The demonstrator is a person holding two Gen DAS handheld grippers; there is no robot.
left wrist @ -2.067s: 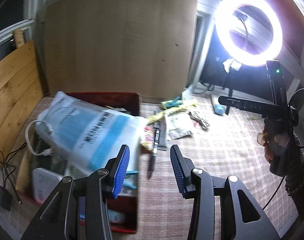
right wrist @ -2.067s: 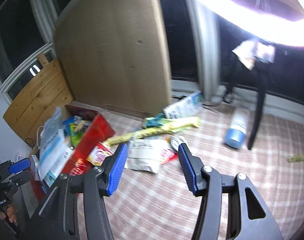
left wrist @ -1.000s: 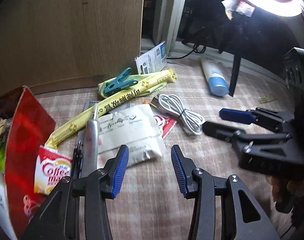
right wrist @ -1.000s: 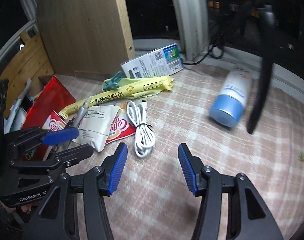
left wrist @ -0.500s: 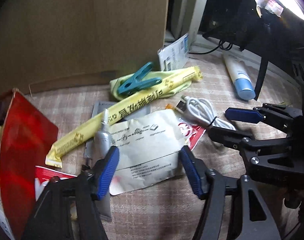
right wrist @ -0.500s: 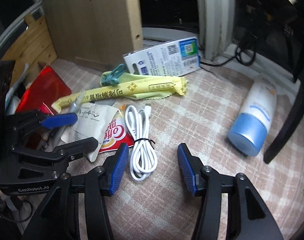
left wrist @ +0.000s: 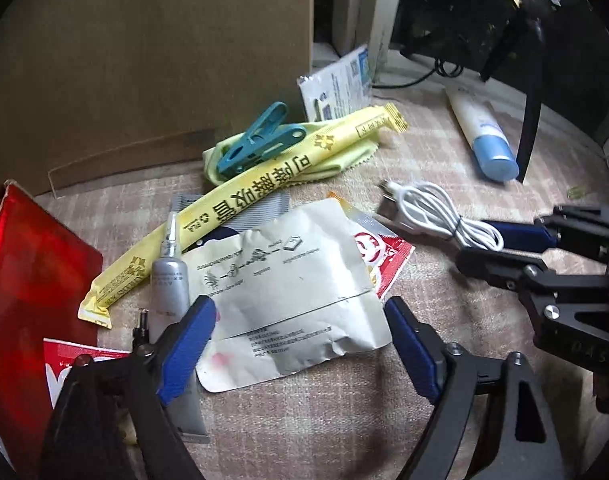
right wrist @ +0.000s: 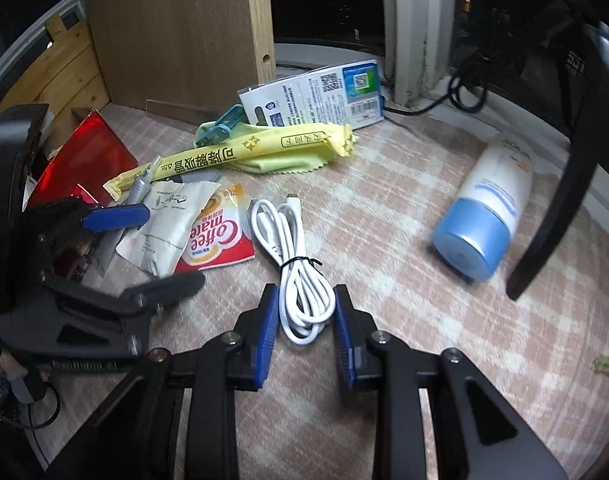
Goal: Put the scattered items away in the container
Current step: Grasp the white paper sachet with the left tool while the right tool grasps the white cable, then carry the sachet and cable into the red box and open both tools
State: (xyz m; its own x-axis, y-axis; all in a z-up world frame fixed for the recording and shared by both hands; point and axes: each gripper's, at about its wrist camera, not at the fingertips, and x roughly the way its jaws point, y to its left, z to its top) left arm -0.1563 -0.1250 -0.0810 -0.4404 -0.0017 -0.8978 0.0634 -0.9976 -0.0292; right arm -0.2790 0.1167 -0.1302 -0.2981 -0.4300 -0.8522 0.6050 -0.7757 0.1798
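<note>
Cable [right wrist: 294,264] lies between the right gripper's [right wrist: 302,336] narrowed pads; left gripper [left wrist: 300,344] gapes wide over the packet [left wrist: 288,280].

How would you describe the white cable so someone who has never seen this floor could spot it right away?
Start at the checked pink mat and find the white tube with the blue cap lying on it. Left of that tube, between the right tongs, lies the coiled white charging cable. It is the only cord there, cinched by a thin black tie.

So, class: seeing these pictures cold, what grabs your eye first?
The bundled white cable, its near loop between the right tool's blue pads. Left of it, the left tool straddles a crumpled white pouch, beneath a long yellow sachet.
</note>
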